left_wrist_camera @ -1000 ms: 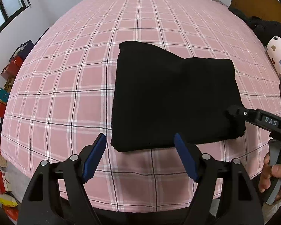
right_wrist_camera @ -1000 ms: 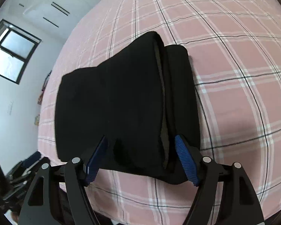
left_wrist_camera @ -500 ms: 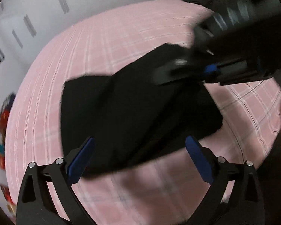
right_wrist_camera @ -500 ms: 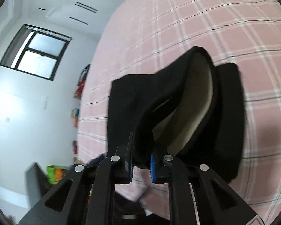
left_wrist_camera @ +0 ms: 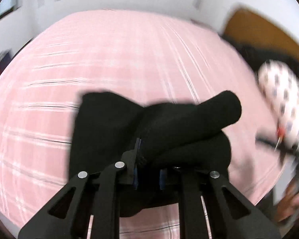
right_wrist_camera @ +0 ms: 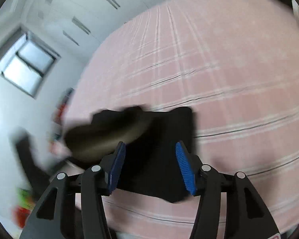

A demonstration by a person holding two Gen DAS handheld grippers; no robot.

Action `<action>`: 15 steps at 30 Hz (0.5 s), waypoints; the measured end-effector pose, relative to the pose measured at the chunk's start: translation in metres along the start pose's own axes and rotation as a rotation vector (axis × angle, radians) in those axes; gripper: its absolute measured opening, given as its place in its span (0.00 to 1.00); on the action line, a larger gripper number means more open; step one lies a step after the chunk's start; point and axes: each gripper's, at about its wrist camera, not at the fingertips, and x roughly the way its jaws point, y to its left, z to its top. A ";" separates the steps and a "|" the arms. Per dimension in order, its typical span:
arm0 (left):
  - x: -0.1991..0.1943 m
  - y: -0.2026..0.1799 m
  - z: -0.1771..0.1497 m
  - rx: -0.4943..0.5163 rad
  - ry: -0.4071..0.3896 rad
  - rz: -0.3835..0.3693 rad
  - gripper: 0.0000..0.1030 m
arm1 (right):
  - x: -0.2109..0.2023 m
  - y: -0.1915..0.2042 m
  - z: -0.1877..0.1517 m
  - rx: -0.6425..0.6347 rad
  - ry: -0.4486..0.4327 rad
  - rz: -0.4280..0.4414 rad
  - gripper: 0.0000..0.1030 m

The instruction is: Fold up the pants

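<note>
The black pants (left_wrist_camera: 109, 131) lie folded on the pink plaid bed (left_wrist_camera: 119, 59). My left gripper (left_wrist_camera: 147, 159) is shut on an edge of the top layer, which rises as a thick black roll (left_wrist_camera: 199, 119) toward the right. In the right wrist view the pants (right_wrist_camera: 161, 131) lie under my right gripper (right_wrist_camera: 151, 167). Its jaws are opening, and the blue pads (right_wrist_camera: 117, 165) stand apart without pressing the cloth. A lifted flap showing a lighter lining (right_wrist_camera: 105, 137) is blurred at the left.
A white pillow with dark hearts (left_wrist_camera: 283, 99) and a brown headboard (left_wrist_camera: 259, 31) sit at the bed's right end. A person's hand (left_wrist_camera: 293, 205) shows blurred at the lower right. A window (right_wrist_camera: 26, 67) and coloured boxes (right_wrist_camera: 22, 205) are beyond the bed's left side.
My left gripper went from wide open to shut on the pants' edge and lifted it. My right gripper, pinched on the fold half a second ago, has let go and risen.
</note>
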 end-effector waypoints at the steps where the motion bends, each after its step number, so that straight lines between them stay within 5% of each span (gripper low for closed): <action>1: -0.015 0.018 0.007 -0.047 -0.020 0.006 0.13 | 0.001 0.011 -0.006 -0.058 0.007 -0.028 0.51; 8: -0.097 0.154 0.011 -0.351 -0.121 0.145 0.13 | 0.068 0.128 -0.050 -0.482 0.088 -0.074 0.65; 15: -0.086 0.155 0.005 -0.351 -0.097 0.157 0.13 | 0.164 0.203 -0.056 -0.564 0.207 -0.003 0.66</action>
